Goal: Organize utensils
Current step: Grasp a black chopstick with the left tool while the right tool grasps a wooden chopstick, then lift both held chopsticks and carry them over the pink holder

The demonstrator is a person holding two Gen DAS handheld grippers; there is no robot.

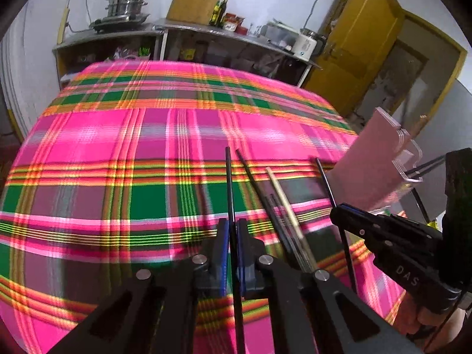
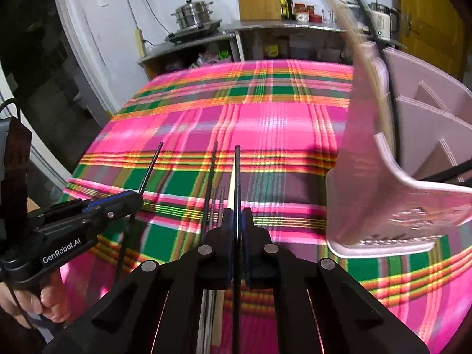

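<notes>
Left gripper (image 1: 233,230): jaws pinched on a black chopstick (image 1: 229,183), held above the desk.
Right gripper (image 2: 237,221): jaws clamped on another black chopstick (image 2: 237,177).
Loose chopsticks (image 1: 283,206): black ones and a pale one lay on the plaid cloth (image 1: 118,147) between the grippers.
Pink holder (image 2: 383,194): stood just right of them, more chopsticks inside.

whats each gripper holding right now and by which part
Each holds one black chopstick along its shaft, tip sticking forward: left gripper clamps a black chopstick, right gripper clamps another black chopstick.
</notes>
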